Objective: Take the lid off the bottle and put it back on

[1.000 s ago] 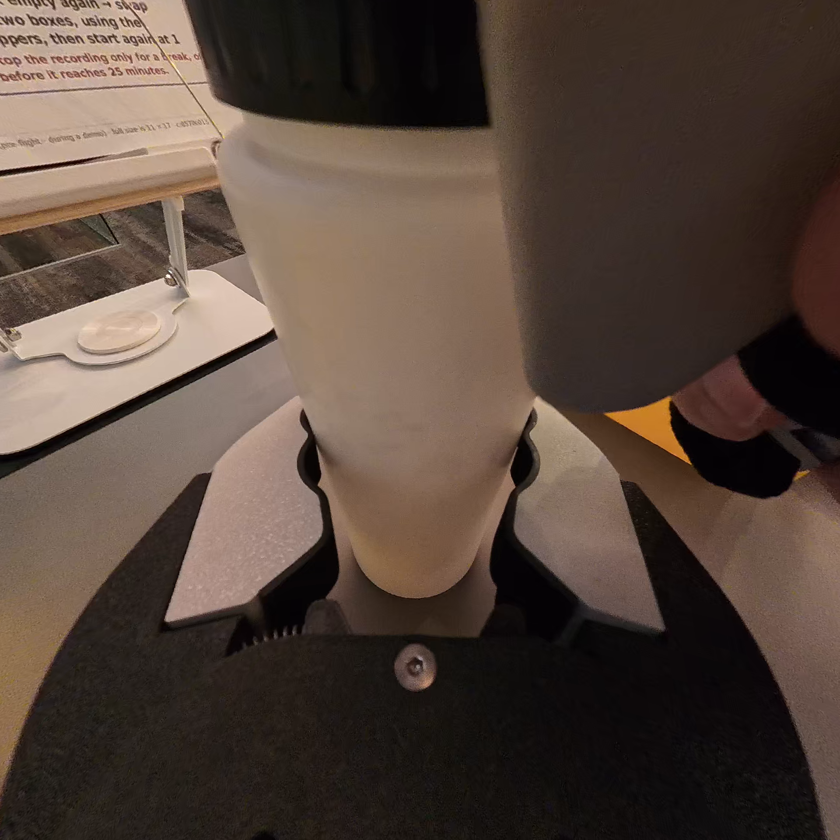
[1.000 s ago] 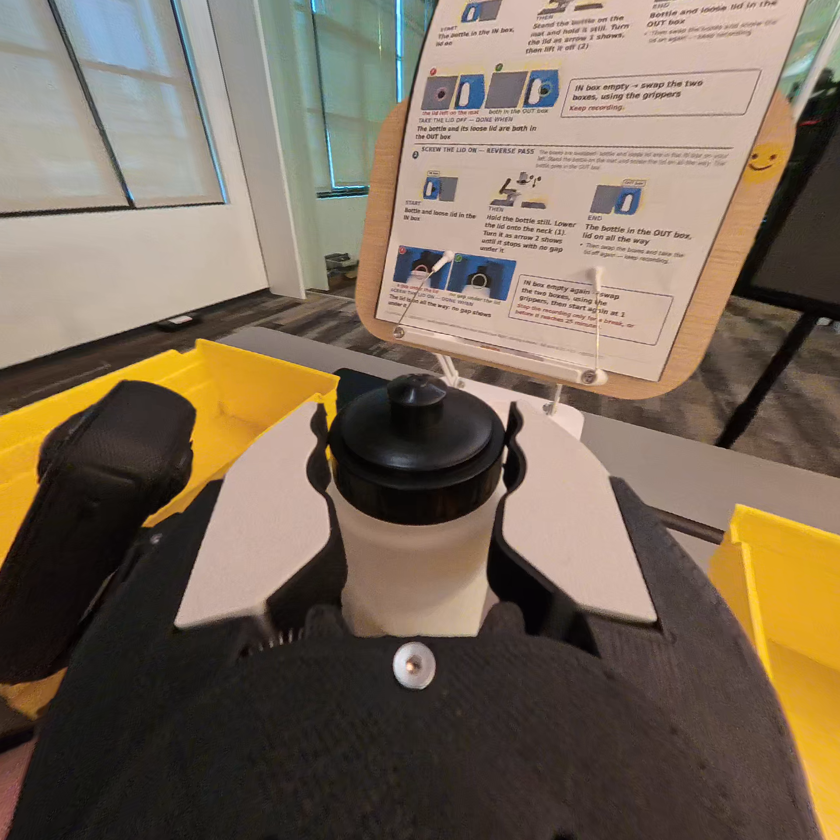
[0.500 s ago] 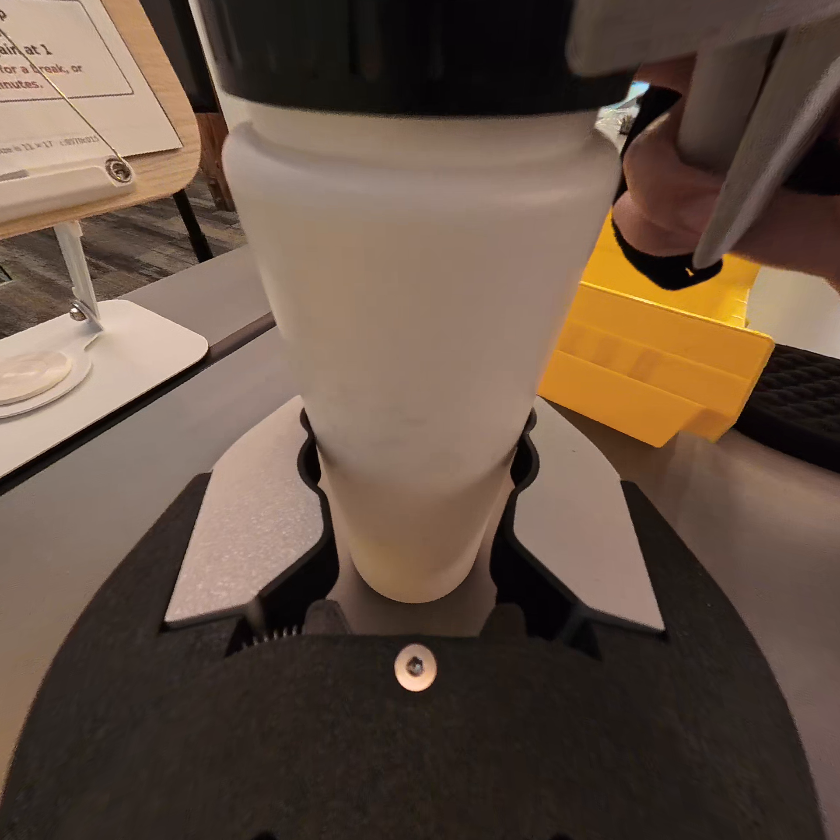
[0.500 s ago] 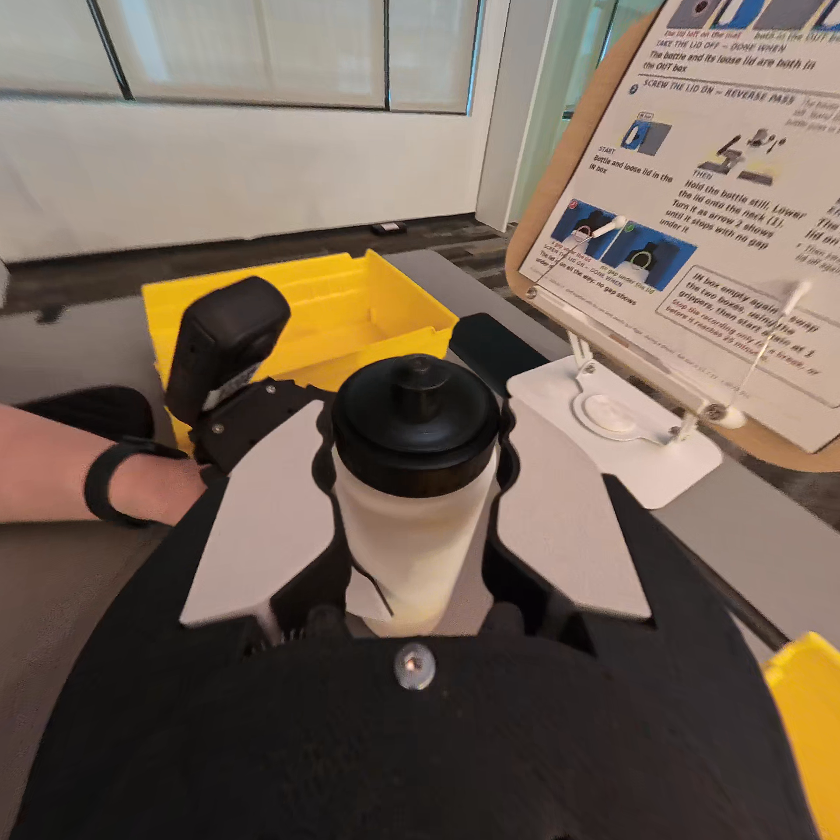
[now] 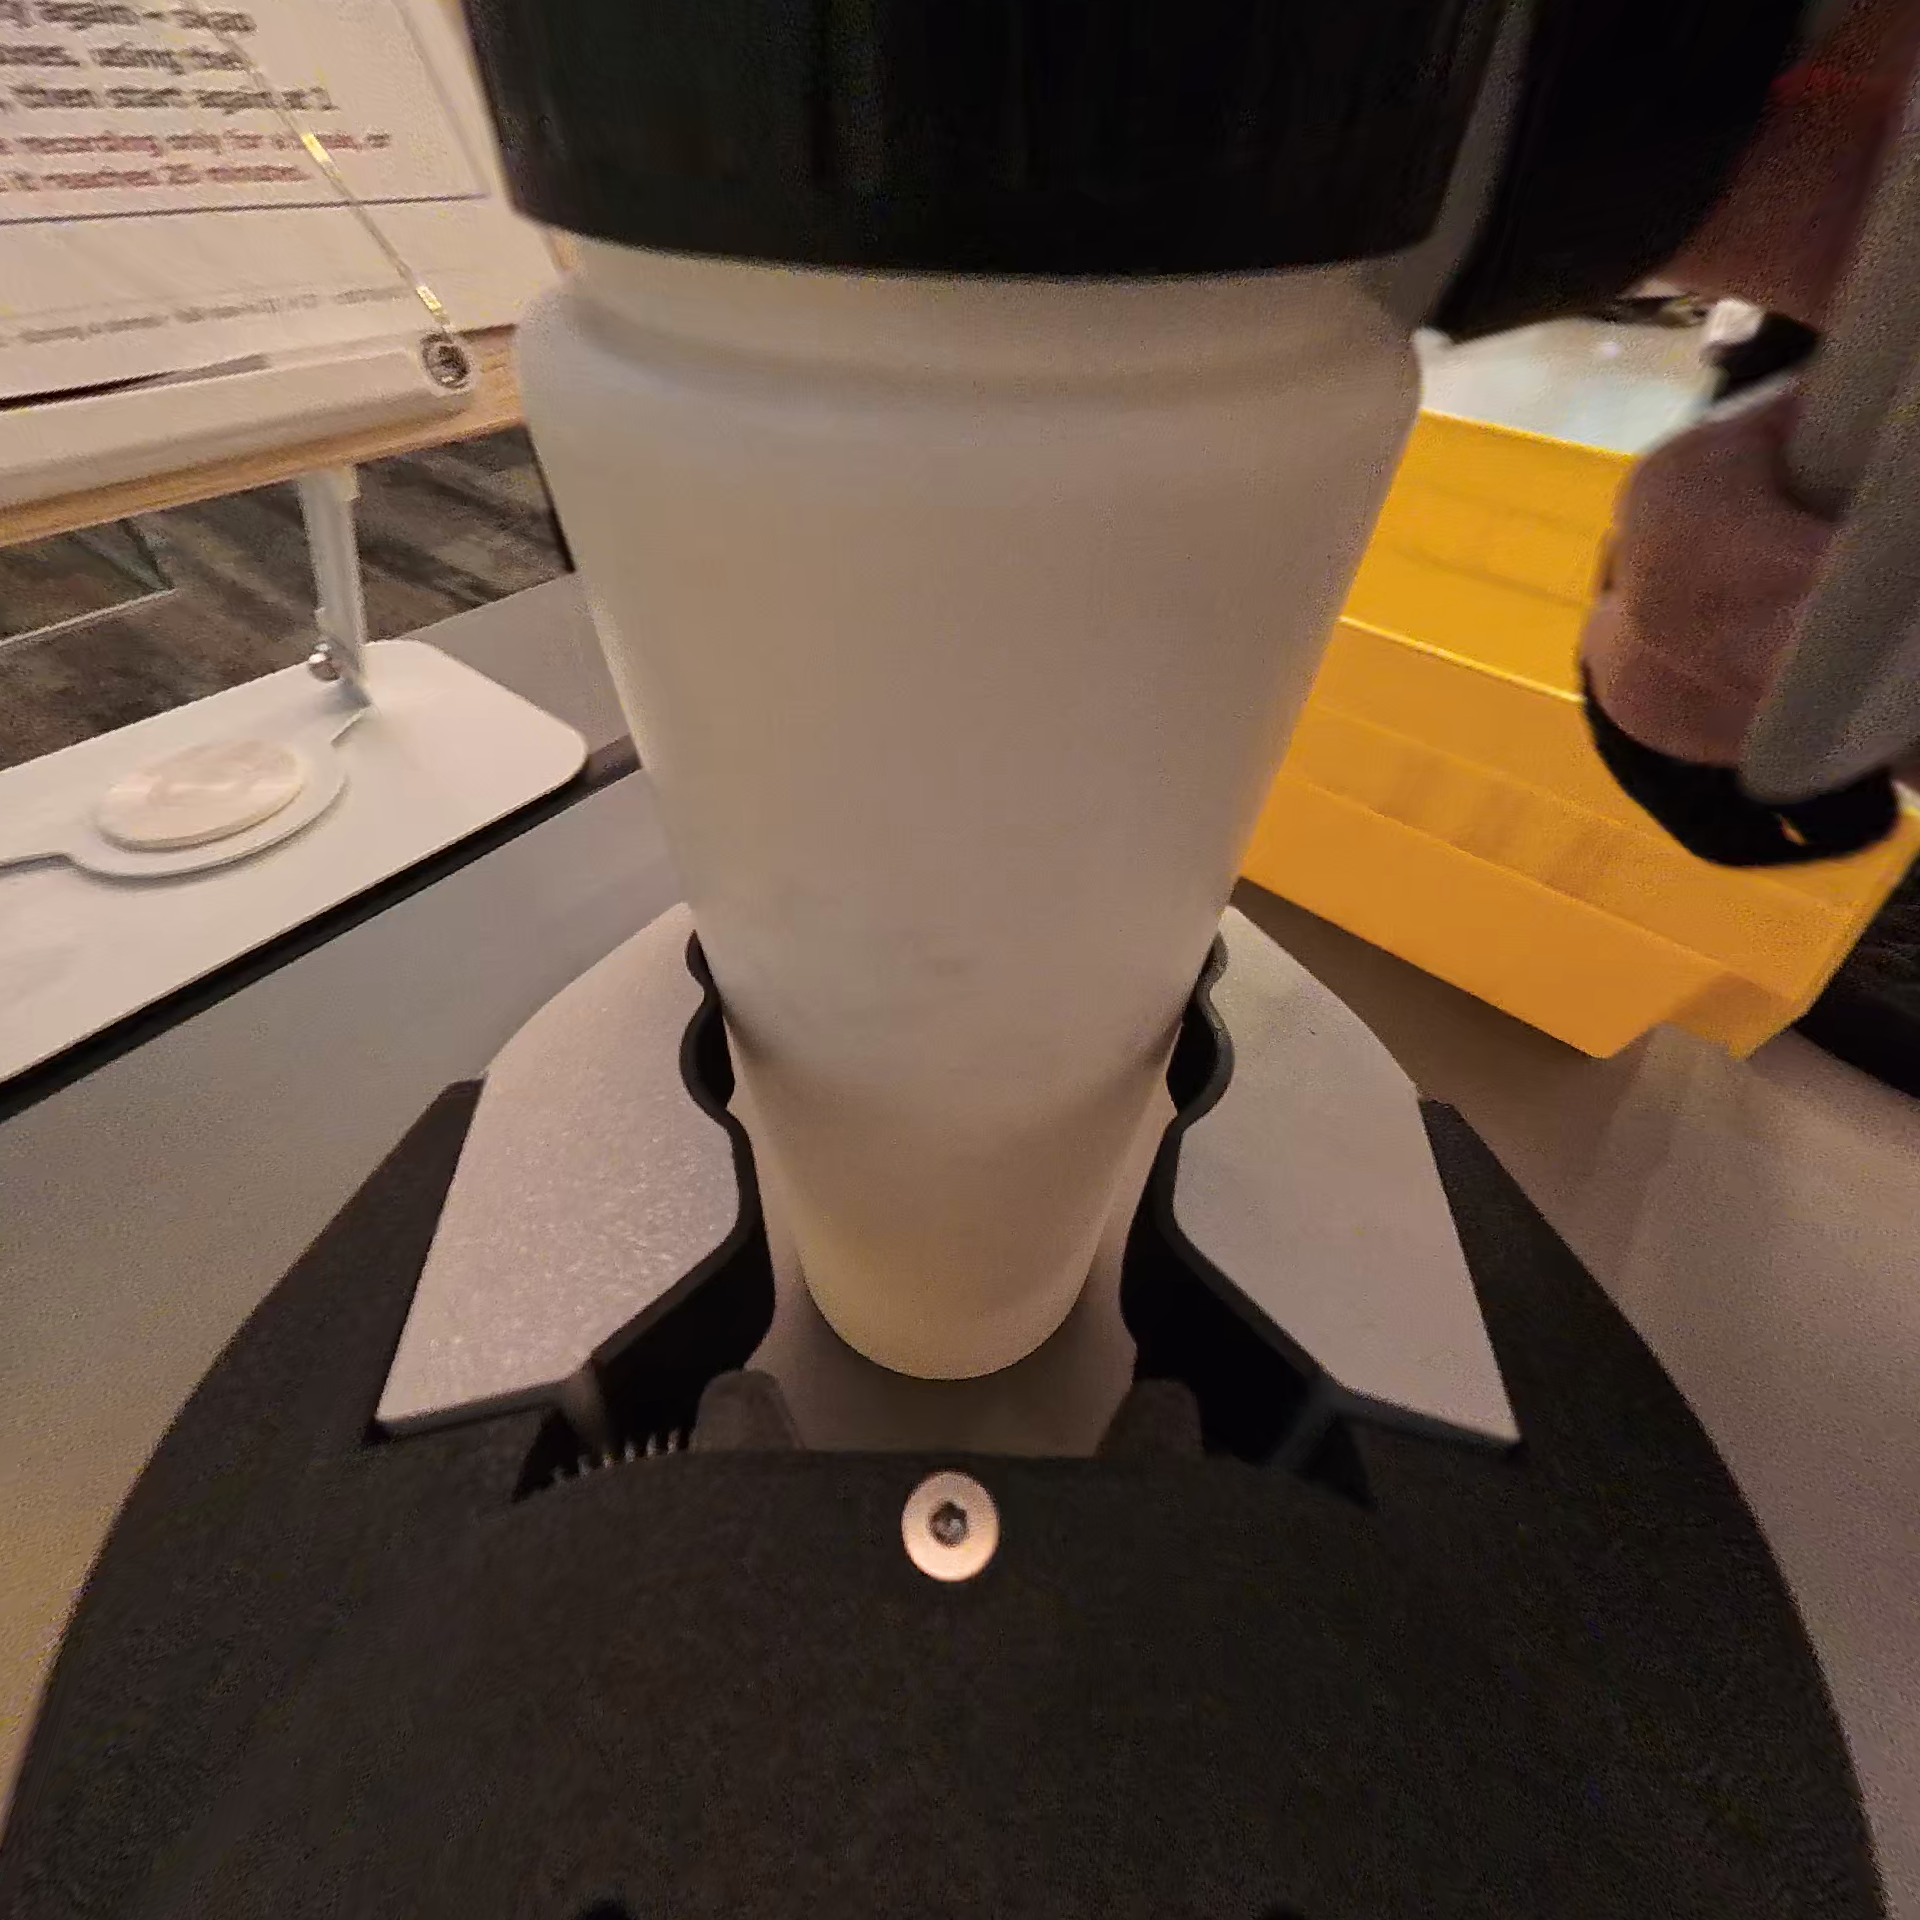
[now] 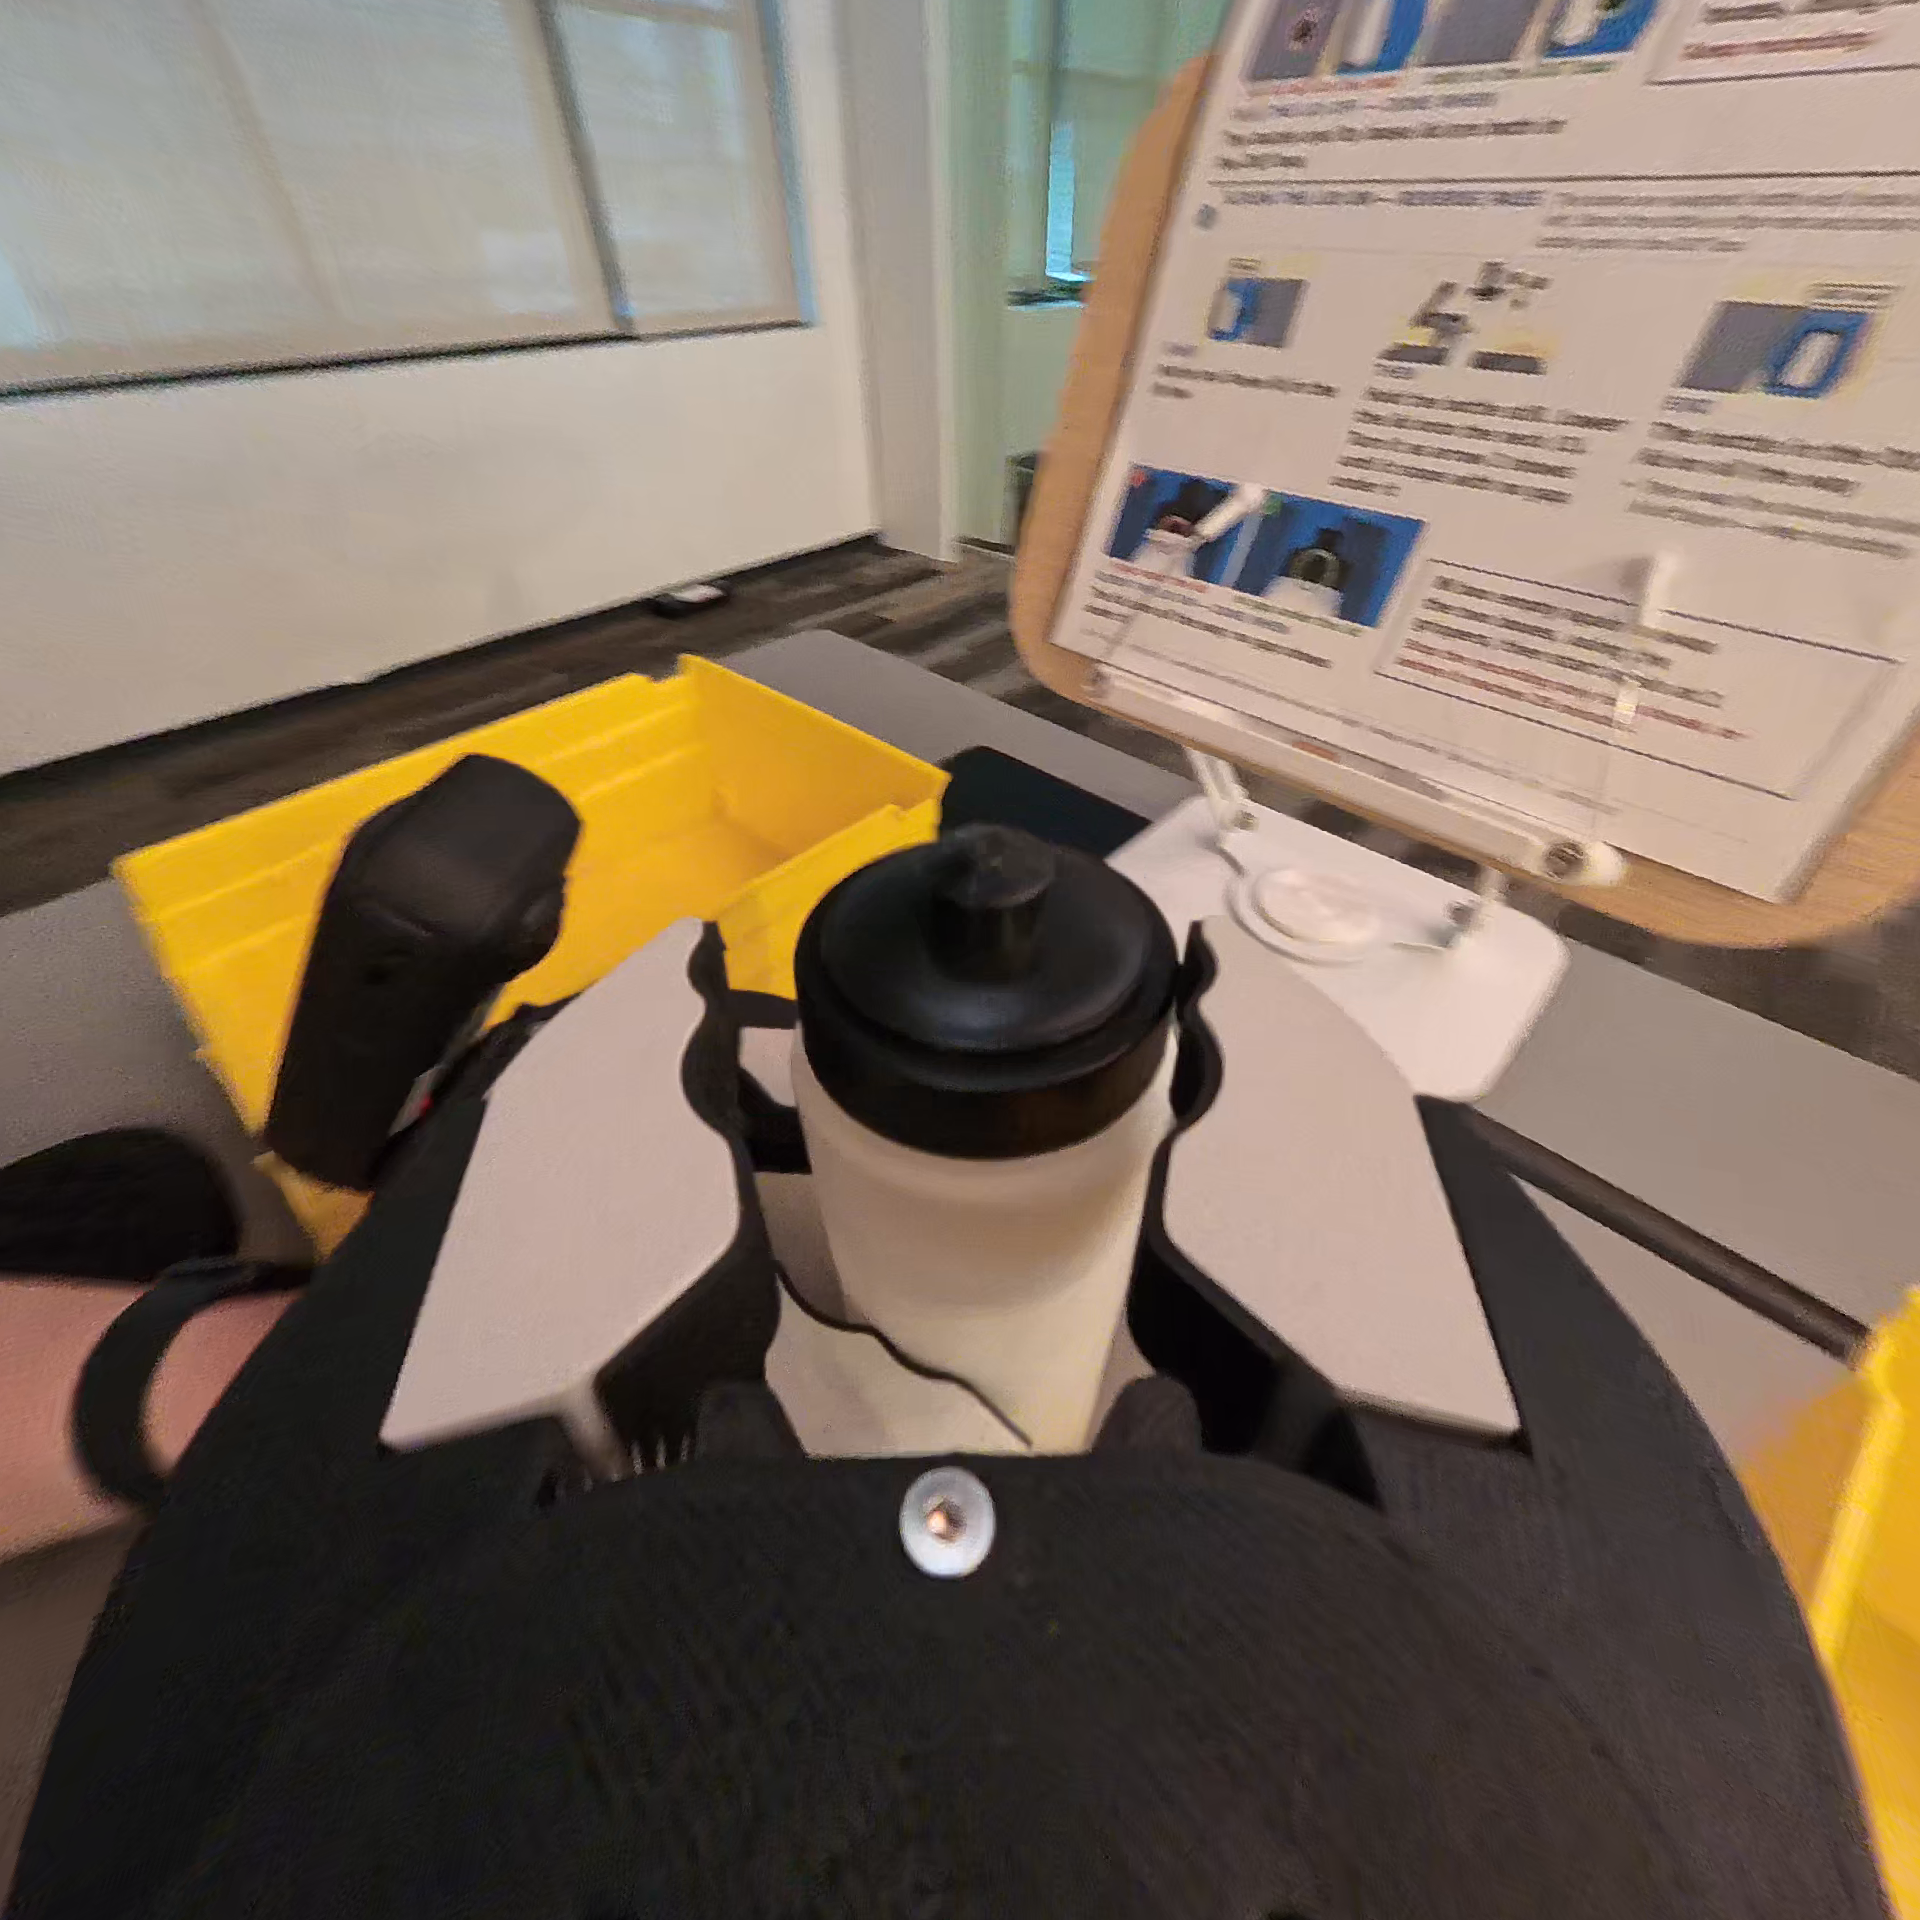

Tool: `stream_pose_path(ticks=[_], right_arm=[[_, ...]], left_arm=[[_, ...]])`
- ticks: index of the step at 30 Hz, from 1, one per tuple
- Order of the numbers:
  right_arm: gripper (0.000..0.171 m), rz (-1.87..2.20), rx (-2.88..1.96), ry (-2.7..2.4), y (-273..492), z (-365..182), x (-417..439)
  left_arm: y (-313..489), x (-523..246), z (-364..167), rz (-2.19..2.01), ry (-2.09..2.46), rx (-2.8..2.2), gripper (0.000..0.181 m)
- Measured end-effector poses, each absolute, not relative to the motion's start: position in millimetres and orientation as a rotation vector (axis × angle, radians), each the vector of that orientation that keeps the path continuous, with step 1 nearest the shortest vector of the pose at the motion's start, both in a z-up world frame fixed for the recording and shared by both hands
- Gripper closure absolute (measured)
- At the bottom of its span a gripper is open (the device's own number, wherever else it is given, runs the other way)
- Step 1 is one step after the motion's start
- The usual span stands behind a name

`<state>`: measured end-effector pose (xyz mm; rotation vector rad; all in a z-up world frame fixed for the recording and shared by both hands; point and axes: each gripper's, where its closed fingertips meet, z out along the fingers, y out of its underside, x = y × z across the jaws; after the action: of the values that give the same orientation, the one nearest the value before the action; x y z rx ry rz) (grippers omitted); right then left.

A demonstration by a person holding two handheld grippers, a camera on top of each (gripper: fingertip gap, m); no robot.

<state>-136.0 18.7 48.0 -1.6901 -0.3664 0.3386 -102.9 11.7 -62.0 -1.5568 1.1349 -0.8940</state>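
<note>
A white bottle [image 5: 966, 727] stands upright on the grey table [image 5: 260, 1039] with its black lid [image 5: 966, 125] on top. My left gripper [image 5: 956, 966] is shut on the bottle's lower body. In the right wrist view, my right gripper [image 6: 945, 956] stands around the lid [image 6: 987, 997], above the bottle [image 6: 966, 1268]. Its jaws are slightly apart: a thin gap shows on the lid's left side, and the right finger is at the lid's edge. The hand holding the right gripper [image 5: 1714, 644] shows at the upper right of the left wrist view. The left gripper's black body [image 6: 416, 956] shows left of the bottle.
A yellow bin [image 6: 665, 790] sits behind and to the left of the bottle; it also shows in the left wrist view [image 5: 1455, 810]. Another yellow bin [image 6: 1860, 1558] is at the right edge. A printed sheet on a wooden board [image 6: 1507, 416] stands on a white base [image 6: 1455, 987].
The right wrist view swung left around the lid, then partly back toward the board. A gap has opened beside the lid. The left gripper kept hold of the bottle while its view swung right, then back.
</note>
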Motion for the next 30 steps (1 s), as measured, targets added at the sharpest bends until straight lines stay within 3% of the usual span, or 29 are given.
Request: stream_pose_path(ticks=[9, 19, 21, 23, 30], right_arm=[[0.100, 0.469, -1.685, -0.609, -1, 47, -124], [0.100, 0.147, -1.690, -0.232, 21, 48, -132], [0.099, 0.198, -1.698, -0.288, 20, 49, -131], [0.086, 0.317, -1.684, -0.333, 17, 52, -129], [0.100, 0.477, -1.694, -0.521, 4, 48, -123]], left_arm=[[-9, -92, -62, -0.983, 1.232, -1.479, 0.097], [15, -105, -62, -0.852, 1.082, -1.594, 0.097], [14, -104, -62, -0.876, 1.108, -1.576, 0.097], [9, -101, -62, -0.902, 1.139, -1.553, 0.097], [-7, -92, -62, -0.963, 1.213, -1.493, 0.097]])
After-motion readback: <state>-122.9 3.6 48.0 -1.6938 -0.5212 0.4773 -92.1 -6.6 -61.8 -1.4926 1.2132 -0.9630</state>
